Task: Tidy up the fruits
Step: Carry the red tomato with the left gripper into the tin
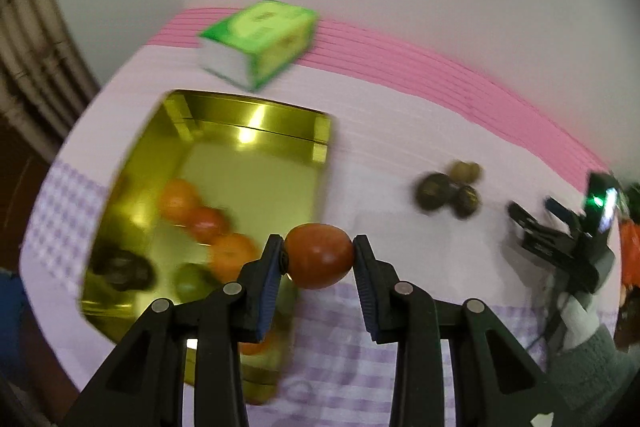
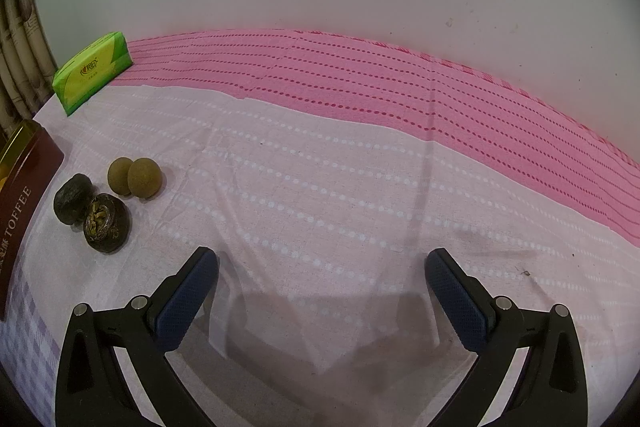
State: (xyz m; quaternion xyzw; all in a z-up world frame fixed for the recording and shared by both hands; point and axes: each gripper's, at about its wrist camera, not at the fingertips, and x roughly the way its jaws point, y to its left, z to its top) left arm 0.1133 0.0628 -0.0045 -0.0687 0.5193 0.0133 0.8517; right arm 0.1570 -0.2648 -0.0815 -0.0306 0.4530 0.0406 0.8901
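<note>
Covering table: pale cloth (image 2: 320, 163) with dotted rows, pink band along far edge, plain white wall behind. Left gripper (image 1: 319, 255) jaws clamp tomato (image 1: 319, 255) beside gold tin (image 1: 256, 131). Right gripper (image 2: 322, 275) jaws wide apart, holding nothing. Green tissue pack (image 2: 93, 73) at back.

red-orange fruit (image 1: 319, 255) | gripped, airborne | beside gold tin (image 1: 256, 115)

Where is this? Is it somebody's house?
Probably a home table set against a plain wall. It has a pink and white tablecloth, a green tissue pack and a gold toffee tin with fruit in it.
</note>
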